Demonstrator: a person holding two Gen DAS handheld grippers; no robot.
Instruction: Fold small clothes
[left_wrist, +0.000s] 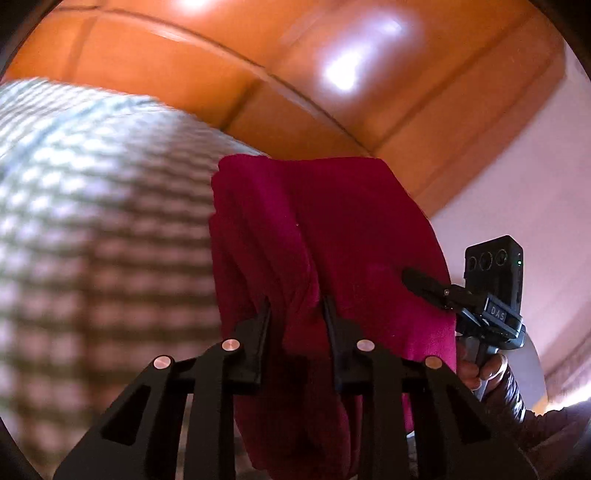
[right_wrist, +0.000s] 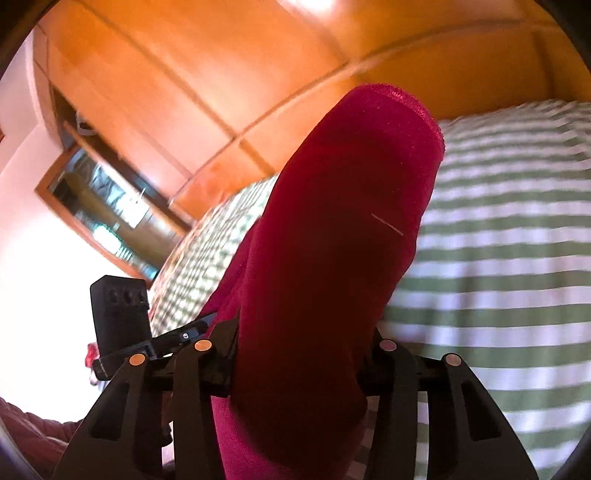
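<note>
A magenta fleece garment (left_wrist: 351, 221) hangs lifted above the bed, held up between both grippers. In the left wrist view my left gripper (left_wrist: 297, 314) is shut on a bunched fold of it, which fills the narrow gap between the two black fingers. To the right, my right gripper (left_wrist: 424, 286) grips the garment's far edge, with a hand (left_wrist: 491, 369) on its handle. In the right wrist view the garment (right_wrist: 351, 184) drapes up over my right gripper (right_wrist: 301, 332) and hides the fingertips. The left gripper (right_wrist: 184, 334) shows at the cloth's left edge.
A green-and-white checked bed cover (left_wrist: 92, 221) (right_wrist: 498, 258) spreads below the garment. Behind it stands a glossy orange wooden panel (left_wrist: 258, 55) (right_wrist: 221, 74). A pale wall (left_wrist: 517, 184) lies to one side, and a wood-framed glass opening (right_wrist: 103, 206) sits at the left.
</note>
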